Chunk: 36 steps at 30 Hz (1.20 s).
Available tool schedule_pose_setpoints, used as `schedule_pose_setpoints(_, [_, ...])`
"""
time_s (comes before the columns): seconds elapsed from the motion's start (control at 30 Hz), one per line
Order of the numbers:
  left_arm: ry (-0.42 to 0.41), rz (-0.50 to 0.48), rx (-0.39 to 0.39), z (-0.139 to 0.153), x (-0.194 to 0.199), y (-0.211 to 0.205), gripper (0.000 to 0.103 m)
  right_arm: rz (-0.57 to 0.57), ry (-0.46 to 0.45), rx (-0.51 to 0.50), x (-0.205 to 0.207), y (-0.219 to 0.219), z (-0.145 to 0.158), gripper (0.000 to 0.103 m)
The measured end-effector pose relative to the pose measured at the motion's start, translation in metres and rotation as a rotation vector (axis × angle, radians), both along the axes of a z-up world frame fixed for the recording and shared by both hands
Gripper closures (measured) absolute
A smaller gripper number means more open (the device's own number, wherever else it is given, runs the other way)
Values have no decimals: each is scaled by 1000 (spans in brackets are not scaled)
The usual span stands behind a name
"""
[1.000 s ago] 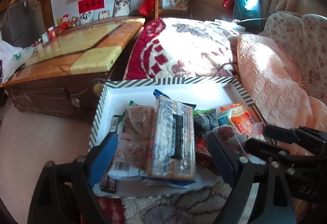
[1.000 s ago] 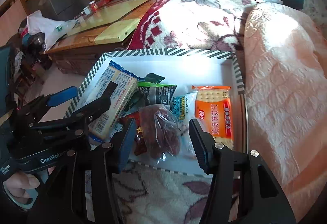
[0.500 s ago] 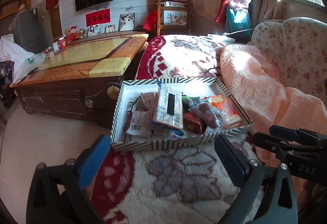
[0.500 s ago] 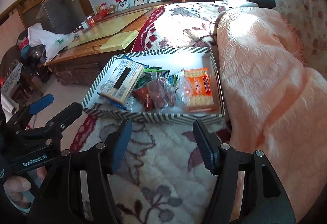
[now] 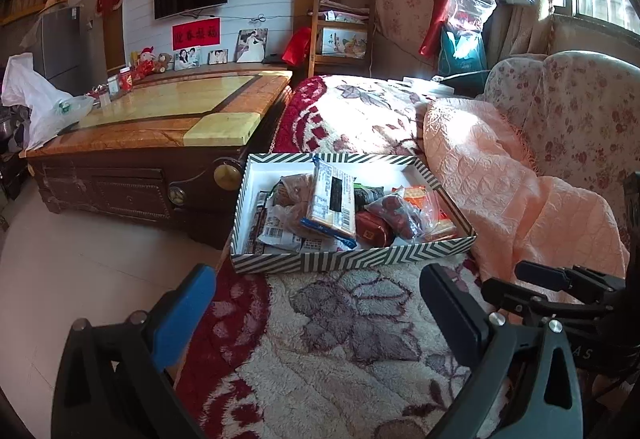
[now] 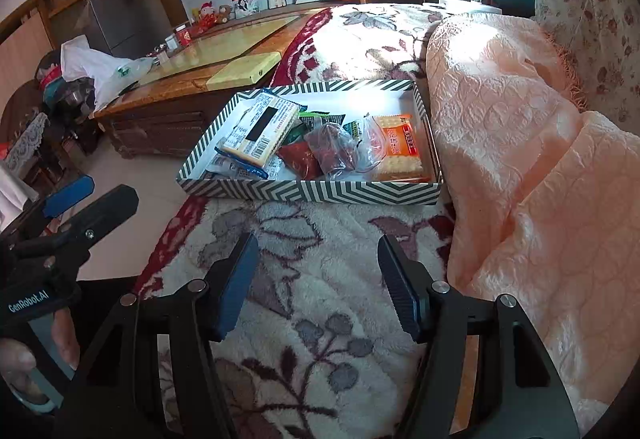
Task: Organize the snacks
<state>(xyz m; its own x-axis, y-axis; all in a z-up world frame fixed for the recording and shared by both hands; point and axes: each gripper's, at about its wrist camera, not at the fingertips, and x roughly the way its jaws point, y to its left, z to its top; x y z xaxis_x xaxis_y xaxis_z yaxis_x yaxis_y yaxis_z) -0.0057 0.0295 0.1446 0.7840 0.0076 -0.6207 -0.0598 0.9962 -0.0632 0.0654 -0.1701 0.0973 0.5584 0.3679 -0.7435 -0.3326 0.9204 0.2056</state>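
A striped box (image 5: 352, 259) (image 6: 308, 193) rests on a floral blanket and holds several snack packs. Among them are a long cracker pack (image 5: 334, 205) (image 6: 262, 133), a clear bag of reddish-brown snacks (image 5: 394, 213) (image 6: 330, 149), a small red pouch (image 5: 372, 233) (image 6: 300, 159) and an orange biscuit pack (image 6: 400, 149). My left gripper (image 5: 316, 309) is open and empty, held back from the box's near wall. My right gripper (image 6: 316, 279) is open and empty, also short of the box. Each gripper shows at the edge of the other's view.
A wooden coffee table (image 5: 160, 127) stands left of the box across a strip of tiled floor (image 5: 80, 259). A peach quilt (image 5: 520, 199) (image 6: 520, 159) lies bunched against the box's right side. The floral blanket (image 5: 340, 339) fills the foreground.
Both grippers have pulled back and up from over the box, so the box now sits farther away. Both stayed open and empty. The snacks lie in the box as before.
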Motion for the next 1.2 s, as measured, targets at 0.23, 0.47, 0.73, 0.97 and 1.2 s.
schedule_pose_setpoints(0.23, [7, -6, 17, -1, -1, -2, 0, 2, -4, 1, -2, -2, 4, 40])
schedule_pose_setpoints(0.47, [17, -9, 15, -4, 0, -2, 0, 18, -2, -9, -2, 2, 7, 40])
schedule_pose_setpoints(0.73, [30, -14, 12, -9, 2, -3, 0, 26, 6, -15, 0, 5, 3, 40])
schedule_pose_setpoints(0.97, [37, -15, 9, -12, 3, -3, 0, 34, 20, -16, 0, 8, -1, 40])
schedule_pose_setpoints(1.2, [46, -16, 7, -16, 4, -4, 0, 34, 31, -19, 1, 10, -5, 40])
